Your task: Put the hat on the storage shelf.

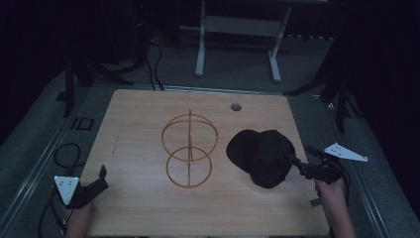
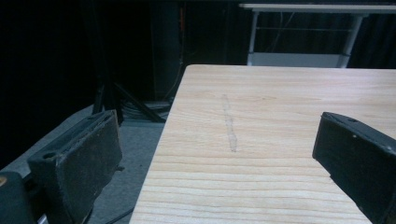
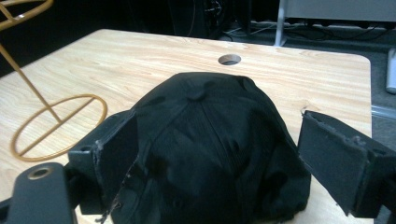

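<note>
- The left hand [image 1: 79,218] enters at the lower left of the high view and holds the left gripper [image 1: 100,179], whose jaws point up and to the right and stand wide apart.
- The right hand [image 1: 331,194] enters at the lower right and holds the right gripper [image 1: 297,163], aimed left with its jaws spread.
</note>
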Demonstrator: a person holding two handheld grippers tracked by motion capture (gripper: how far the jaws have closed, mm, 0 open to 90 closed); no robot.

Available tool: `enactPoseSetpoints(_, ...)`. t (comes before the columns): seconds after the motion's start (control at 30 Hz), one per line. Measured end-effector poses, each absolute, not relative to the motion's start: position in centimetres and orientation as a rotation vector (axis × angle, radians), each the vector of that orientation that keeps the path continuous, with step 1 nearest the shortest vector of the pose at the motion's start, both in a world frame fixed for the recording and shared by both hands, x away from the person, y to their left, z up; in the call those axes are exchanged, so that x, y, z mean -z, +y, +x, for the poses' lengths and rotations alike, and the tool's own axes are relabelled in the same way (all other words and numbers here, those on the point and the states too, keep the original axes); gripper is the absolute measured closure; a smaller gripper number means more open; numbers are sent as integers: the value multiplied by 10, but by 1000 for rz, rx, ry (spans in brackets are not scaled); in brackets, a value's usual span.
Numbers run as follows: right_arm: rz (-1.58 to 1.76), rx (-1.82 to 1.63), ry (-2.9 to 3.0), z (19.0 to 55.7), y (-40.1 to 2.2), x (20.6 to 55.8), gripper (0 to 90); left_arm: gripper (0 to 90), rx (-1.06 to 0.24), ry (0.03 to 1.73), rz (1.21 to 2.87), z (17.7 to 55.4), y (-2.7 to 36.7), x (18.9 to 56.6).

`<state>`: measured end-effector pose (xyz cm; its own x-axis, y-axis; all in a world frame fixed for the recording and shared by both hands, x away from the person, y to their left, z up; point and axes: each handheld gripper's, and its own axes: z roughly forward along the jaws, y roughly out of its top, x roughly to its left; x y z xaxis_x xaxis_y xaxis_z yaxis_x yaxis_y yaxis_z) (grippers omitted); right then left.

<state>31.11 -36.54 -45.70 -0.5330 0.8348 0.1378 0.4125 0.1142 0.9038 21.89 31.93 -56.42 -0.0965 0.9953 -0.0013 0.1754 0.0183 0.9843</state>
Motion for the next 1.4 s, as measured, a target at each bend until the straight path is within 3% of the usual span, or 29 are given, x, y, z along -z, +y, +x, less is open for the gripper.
enactPoseSetpoints(0.63,1157,-1294,2208,348,-334,491,110,18,-1178,1411,1292,219,319,564)
enactPoseSetpoints(0.73,1131,-1190,2257,347,-333,497,242,18,-1180,1410,1295,219,319,564)
enactPoseSetpoints(0.87,1133,-1186,2270,344,-333,501,520,18,-1179,1409,1294,219,319,564)
enactPoseSetpoints(0.97,1132,-1179,2264,343,-332,503,644,18,-1180,1409,1295,219,319,564)
enactPoseSetpoints(1.27,1146,-1191,2236,339,-329,504,848,18,-1178,1409,1294,219,319,564)
enactPoseSetpoints(1.4,1156,-1217,2187,335,-329,503,880,18,-1179,1410,1293,219,319,564)
